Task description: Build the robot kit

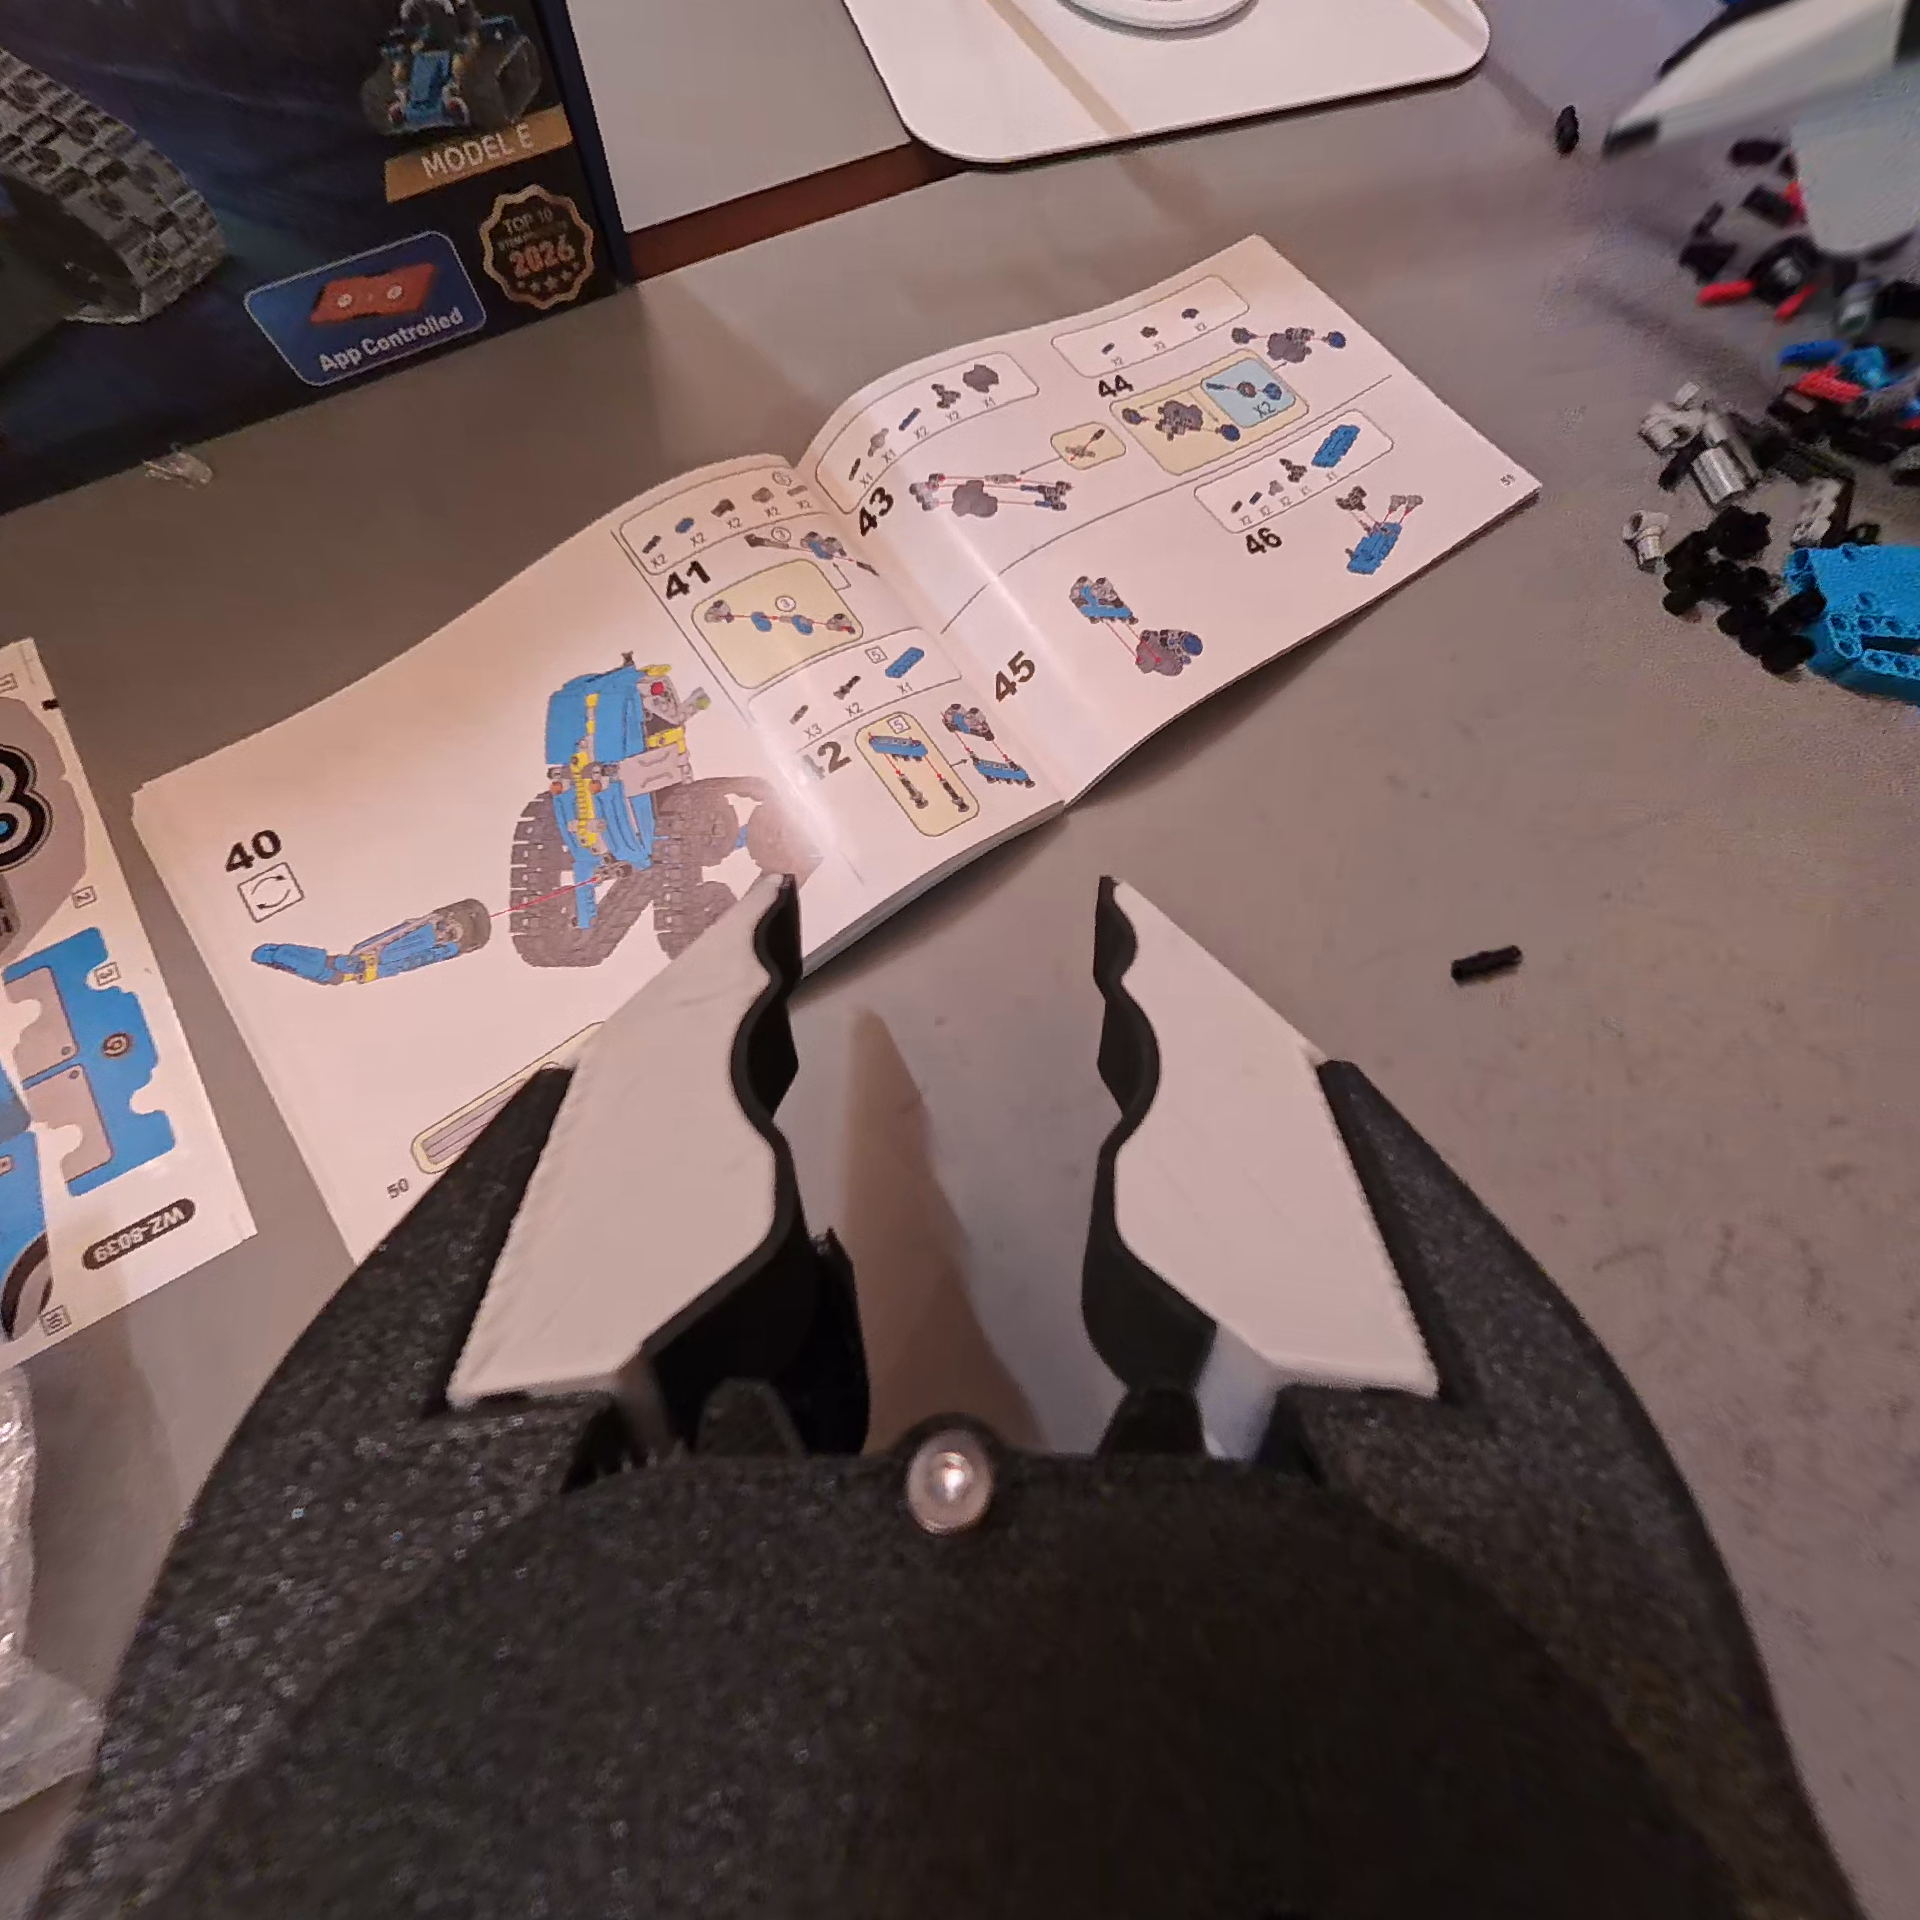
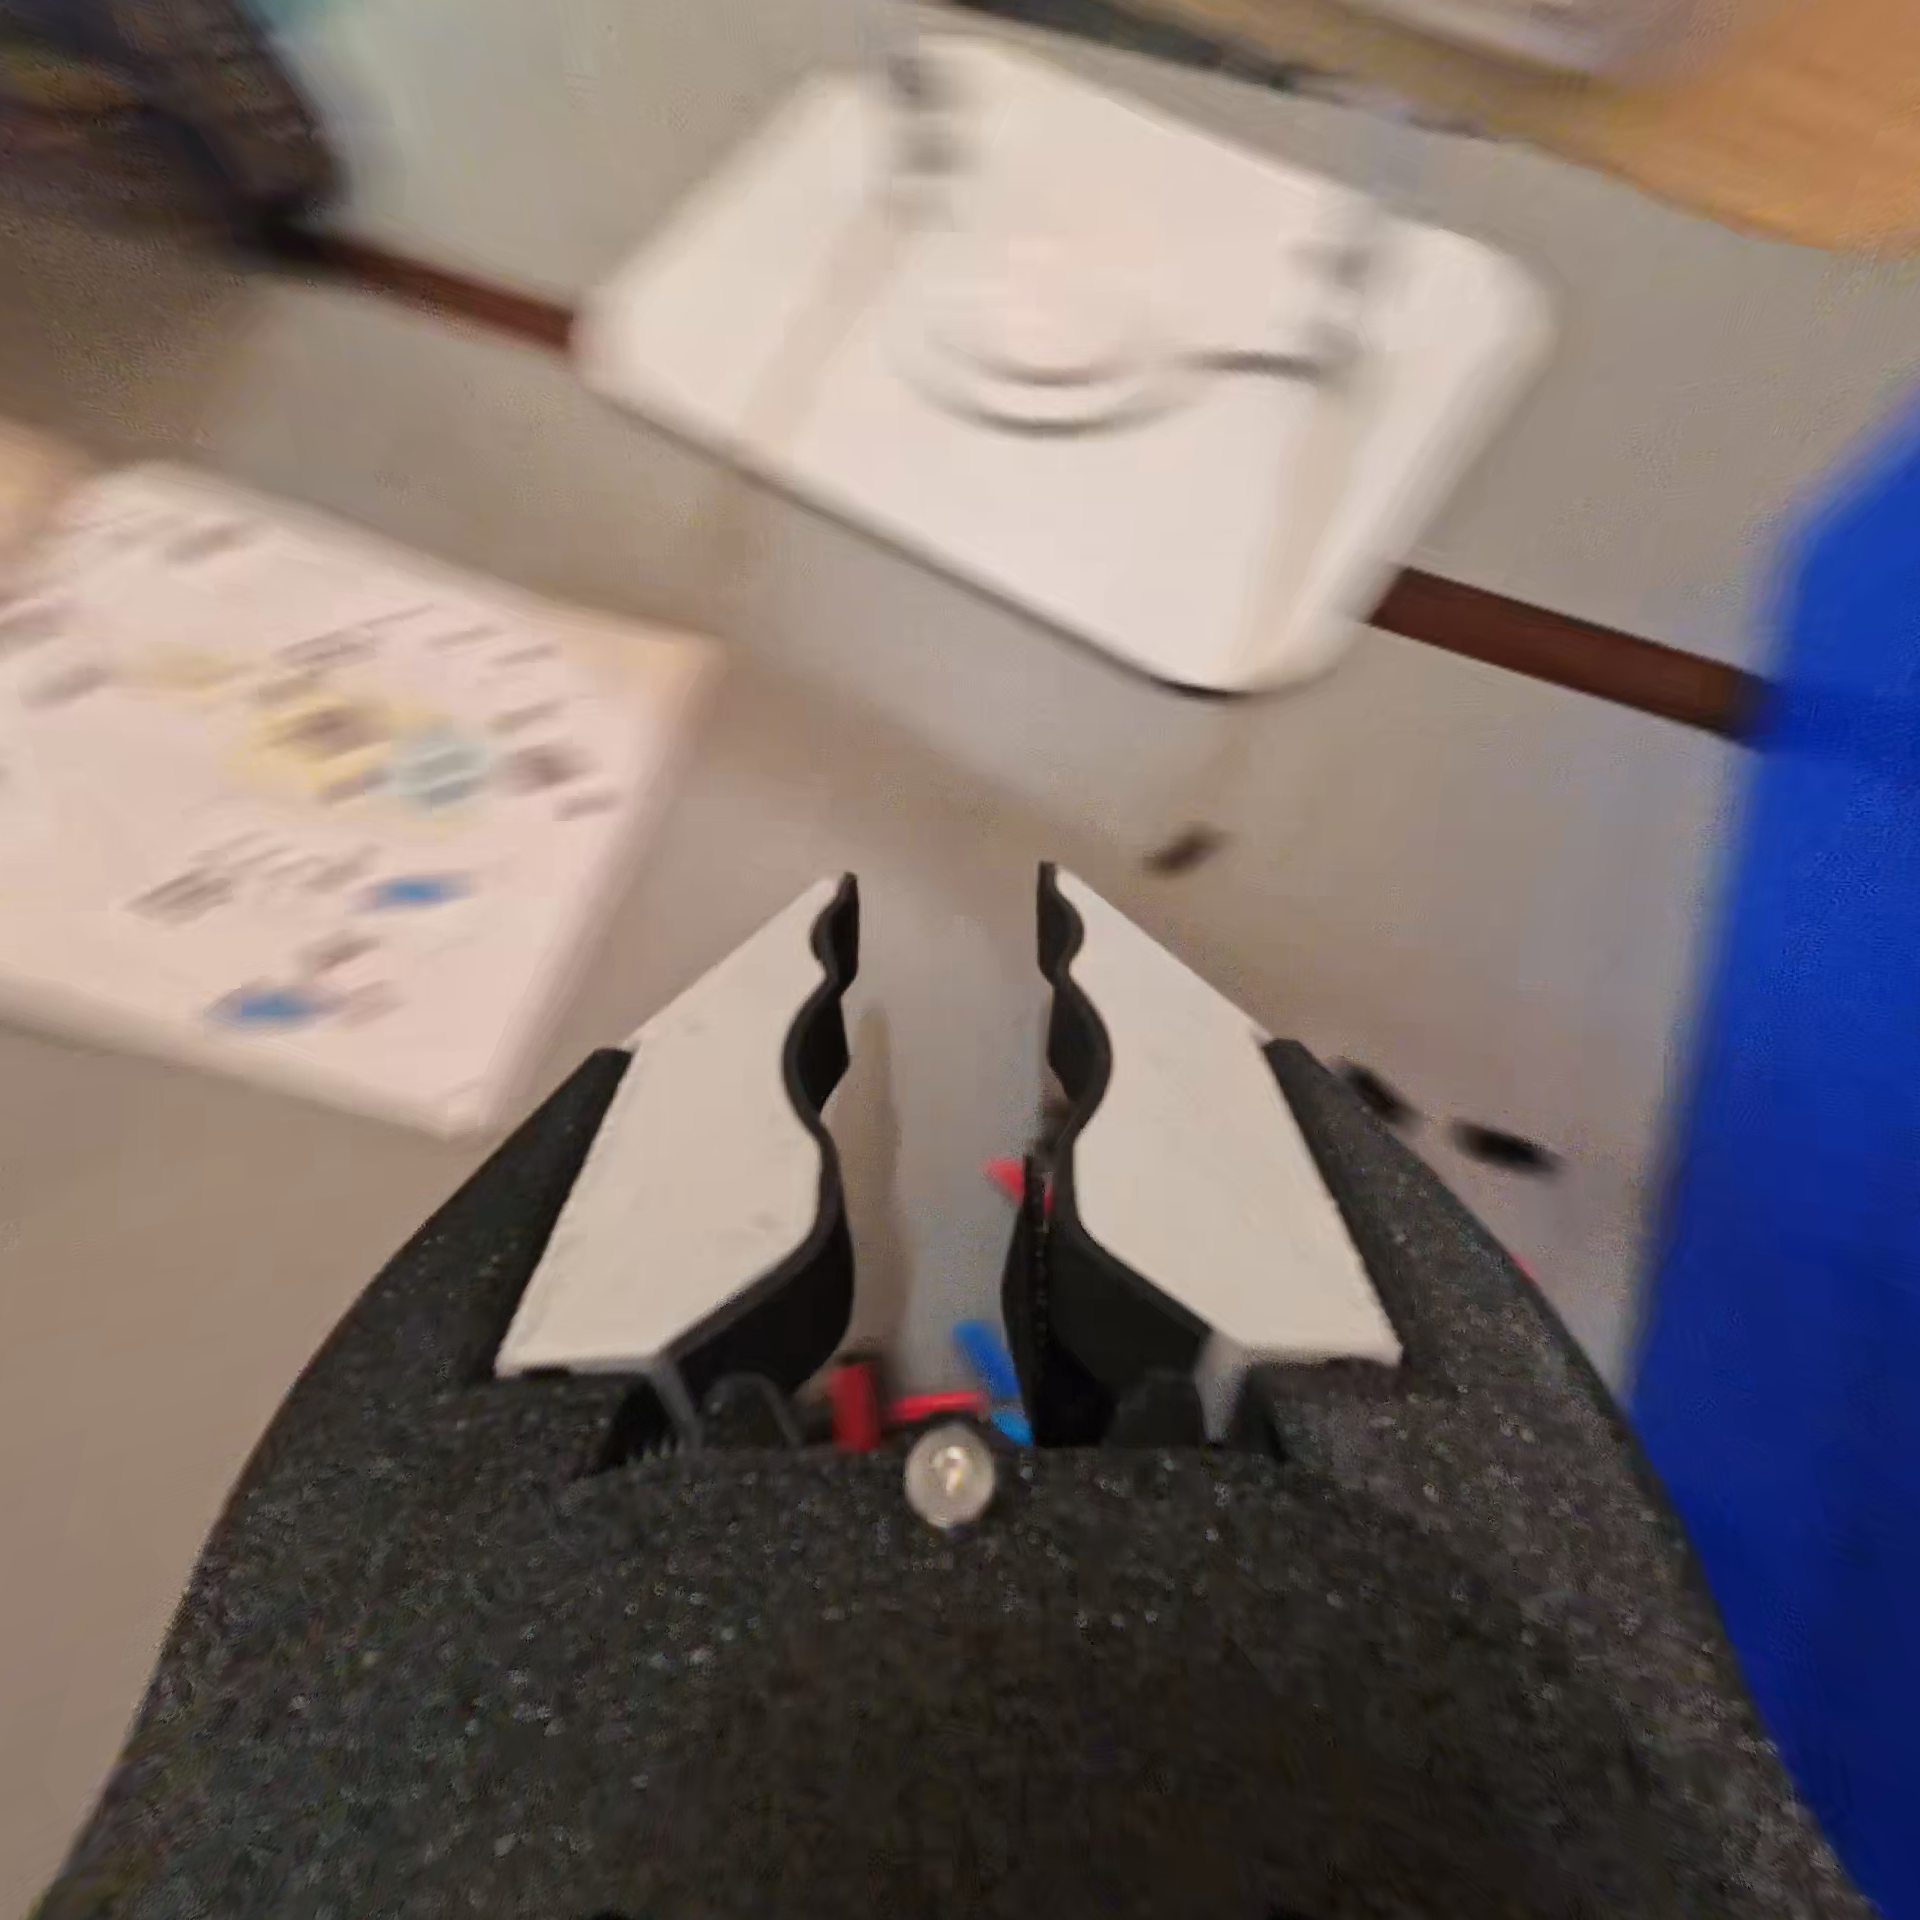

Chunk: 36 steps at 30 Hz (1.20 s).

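Left wrist view is showing the left gripper (image 1: pixel 943 883) gaping empty beside an open white instruction booklet (image 1: pixel 831 644); the right gripper (image 2: pixel 948 878) is hovering, fingers apart, above the grey table (image 2: pixel 260 1247).

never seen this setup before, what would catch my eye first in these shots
The open instruction booklet lies flat on the grey table, just beyond the empty, open left gripper. A heap of small blue, black and red building pieces sits at the table's right edge. The right gripper, also open, views a blurred white tray.
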Motion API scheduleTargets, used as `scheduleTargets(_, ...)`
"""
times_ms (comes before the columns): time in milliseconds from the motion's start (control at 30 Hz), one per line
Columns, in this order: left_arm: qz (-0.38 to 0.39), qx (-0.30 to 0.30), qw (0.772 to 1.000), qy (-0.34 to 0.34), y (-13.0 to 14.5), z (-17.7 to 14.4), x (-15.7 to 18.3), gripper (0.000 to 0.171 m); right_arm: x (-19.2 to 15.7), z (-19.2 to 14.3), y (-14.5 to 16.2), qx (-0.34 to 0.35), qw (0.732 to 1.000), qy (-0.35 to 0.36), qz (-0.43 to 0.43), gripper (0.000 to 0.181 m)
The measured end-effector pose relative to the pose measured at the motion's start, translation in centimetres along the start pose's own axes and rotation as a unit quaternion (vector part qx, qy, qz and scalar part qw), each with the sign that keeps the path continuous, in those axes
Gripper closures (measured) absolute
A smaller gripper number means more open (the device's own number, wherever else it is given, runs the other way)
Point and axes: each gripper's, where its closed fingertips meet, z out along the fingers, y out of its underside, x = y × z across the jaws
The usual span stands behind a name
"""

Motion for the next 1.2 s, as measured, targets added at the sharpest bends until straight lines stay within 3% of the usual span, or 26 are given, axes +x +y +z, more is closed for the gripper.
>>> scheduleTargets(33,0.002,-0.002,1.0,0.0,0.0,0.0,0.1,0.115,2.6,0.2,0.1,0.005,0.999,0.04,0.037,0.148)
scheduleTargets(100,0.007,-0.006,1.0,-0.003,0.2,0.1,0.1,0.115,4.4,0.4,-0.1,0.024,0.995,0.052,0.08,0.148)
scheduleTargets(400,0.011,-0.012,1.0,-0.009,0.4,0.3,-0.1,0.115,6.9,3.2,0.9,-0.027,0.99,0.102,0.089,0.148)
scheduleTargets(533,0.01,-0.018,1.0,-0.011,0.7,0.5,-0.4,0.114,6.0,3.3,1.1,-0.043,0.993,0.057,0.089,0.181)
scheduleTargets(700,0.013,-0.014,1.0,-0.012,0.5,0.4,-0.3,0.115,4.6,1.9,-0.4,-0.029,0.996,0.035,0.07,0.181)
scheduleTargets(833,0.016,-0.017,1.0,-0.011,0.6,0.4,-0.1,0.114,6.1,0.0,-2.6,0.02,0.995,0.098,0.028,0.181)
scheduleTargets(867,0.018,-0.016,1.0,-0.01,0.6,0.4,0.0,0.115,6.9,0.3,-2.5,0.024,0.993,0.115,0.03,0.178)
scheduleTargets(933,0.021,-0.015,1.0,-0.01,0.5,0.3,0.1,0.114,7.8,1.6,-1.2,-0.003,0.991,0.126,0.041,0.148)
scheduleTargets(1100,0.024,-0.018,0.999,-0.013,0.6,0.5,-0.1,0.114,9.6,2.9,-1.4,-0.006,0.99,0.136,0.039,0.146)
scheduleTargets(1200,0.021,-0.022,0.999,-0.016,0.8,0.6,-0.4,0.114,9.6,3.9,0.0,-0.038,0.991,0.113,0.061,0.147)
